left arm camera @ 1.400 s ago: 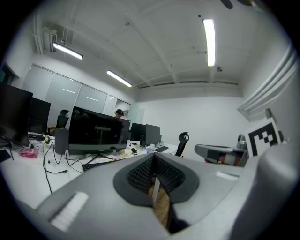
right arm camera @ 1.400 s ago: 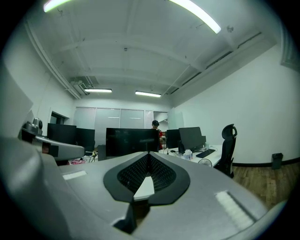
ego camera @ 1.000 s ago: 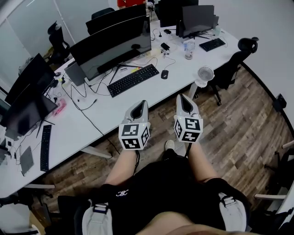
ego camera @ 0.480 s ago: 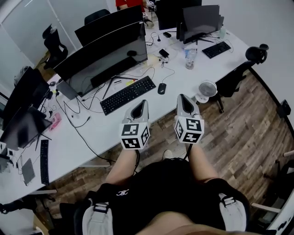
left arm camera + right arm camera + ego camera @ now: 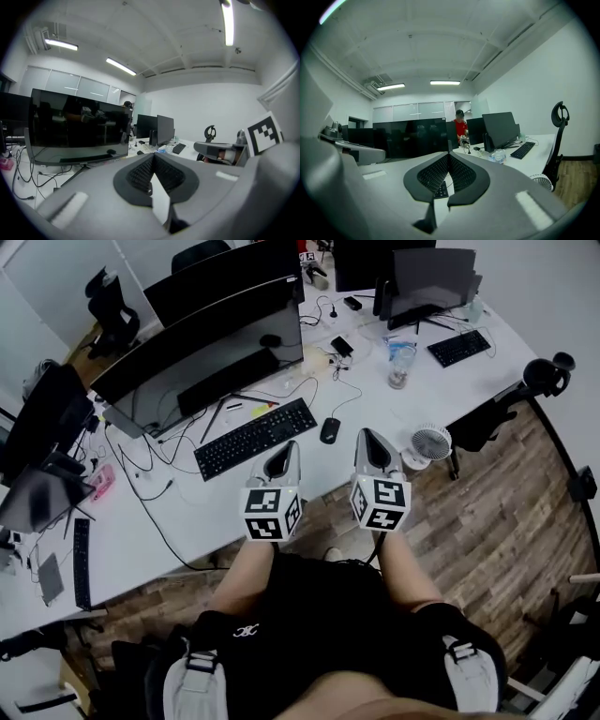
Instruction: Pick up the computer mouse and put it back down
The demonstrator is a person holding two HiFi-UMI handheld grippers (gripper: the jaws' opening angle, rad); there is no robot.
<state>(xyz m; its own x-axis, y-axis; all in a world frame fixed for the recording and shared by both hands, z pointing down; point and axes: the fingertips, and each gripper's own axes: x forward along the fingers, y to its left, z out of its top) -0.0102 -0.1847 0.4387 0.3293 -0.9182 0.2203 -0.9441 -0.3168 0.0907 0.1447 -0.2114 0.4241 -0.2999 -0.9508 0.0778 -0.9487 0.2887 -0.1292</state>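
Observation:
A black computer mouse point(image 5: 329, 430) lies on the white desk point(image 5: 197, 512), just right of a black keyboard point(image 5: 255, 438). My left gripper point(image 5: 284, 456) is held in the air near the desk's front edge, below the keyboard, its jaws shut with nothing in them. My right gripper point(image 5: 371, 448) is beside it, a little below and right of the mouse, also shut and empty. In the left gripper view the left gripper point(image 5: 153, 161) has its jaws closed, pointing at a big monitor point(image 5: 79, 133). The right gripper point(image 5: 449, 161) points over the desk in its own view.
Two large dark monitors point(image 5: 206, 348) stand behind the keyboard, with cables trailing across the desk. A water bottle point(image 5: 400, 362), a second keyboard point(image 5: 459, 347) and more monitors are at the far right. A small fan point(image 5: 430, 445) and an office chair point(image 5: 502, 413) stand by the desk's right edge.
The desk has shifted closer and lower in the head view, so the mouse and keyboard are now nearer both grippers. The grippers stay side by side, both shut.

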